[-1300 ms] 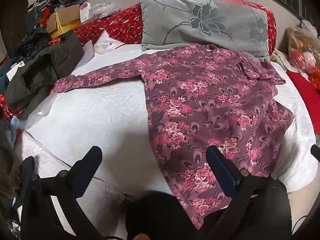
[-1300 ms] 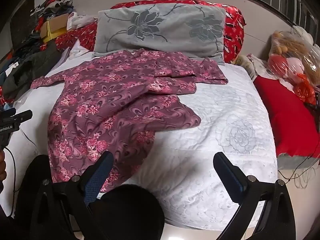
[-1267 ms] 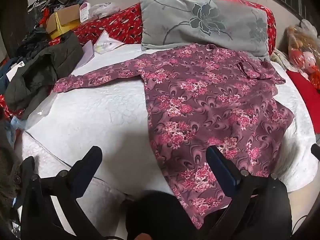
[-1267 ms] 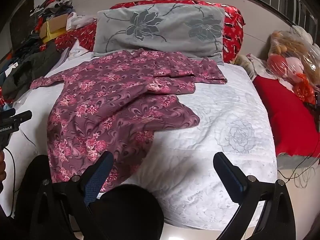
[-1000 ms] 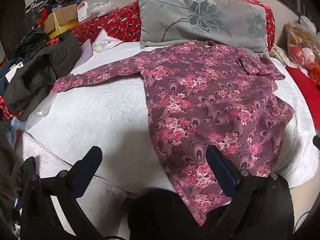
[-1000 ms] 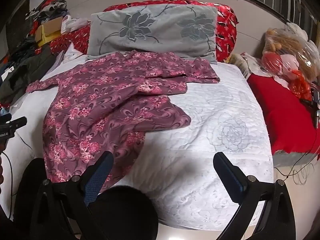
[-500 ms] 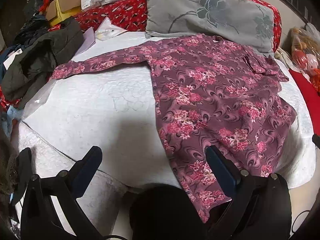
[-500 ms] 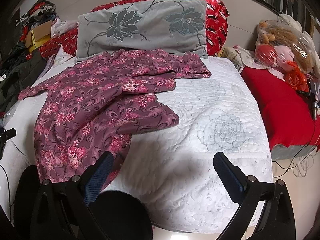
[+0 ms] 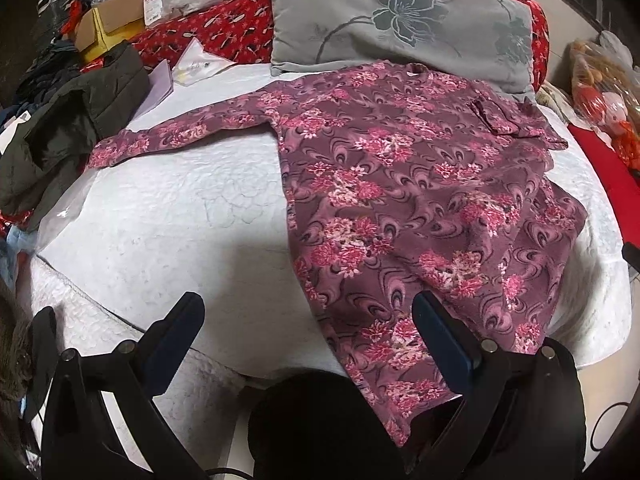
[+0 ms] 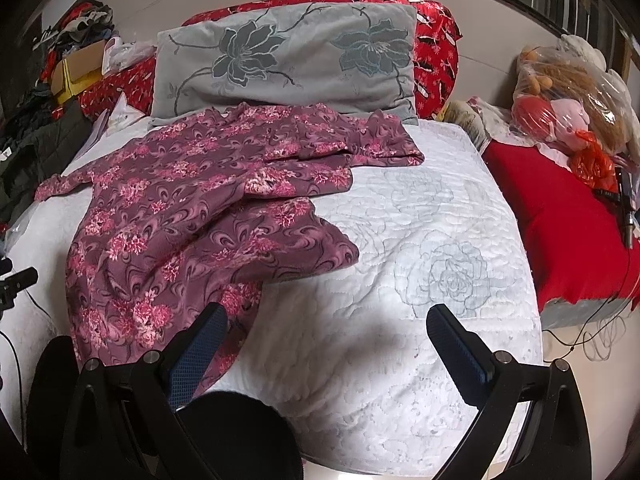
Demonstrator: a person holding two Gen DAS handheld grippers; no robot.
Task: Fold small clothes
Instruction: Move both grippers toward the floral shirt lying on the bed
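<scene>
A maroon long-sleeved top with pink flowers (image 9: 400, 200) lies spread on the white quilted bed (image 9: 168, 216). One sleeve (image 9: 176, 136) stretches out to the left; the other side is folded over the body (image 10: 304, 148). Its hem hangs over the near edge of the bed. My left gripper (image 9: 308, 320) hovers open above that near edge, its right finger over the hem. In the right wrist view the top (image 10: 192, 208) lies left of centre, and my right gripper (image 10: 326, 328) is open over bare quilt, its left finger over the hem.
A grey flowered pillow (image 9: 400, 20) leans on a red headboard cushion (image 10: 436, 44). A dark jacket (image 9: 60, 128), papers and a cardboard box (image 9: 112, 20) crowd the left side. A red blanket (image 10: 560, 208), bagged soft toys (image 10: 568, 100) and a floor cable (image 10: 596, 336) lie right.
Both grippers have drifted forward and a little to the right along the foot of the bed. The top lies as before and nothing has been taken hold of.
</scene>
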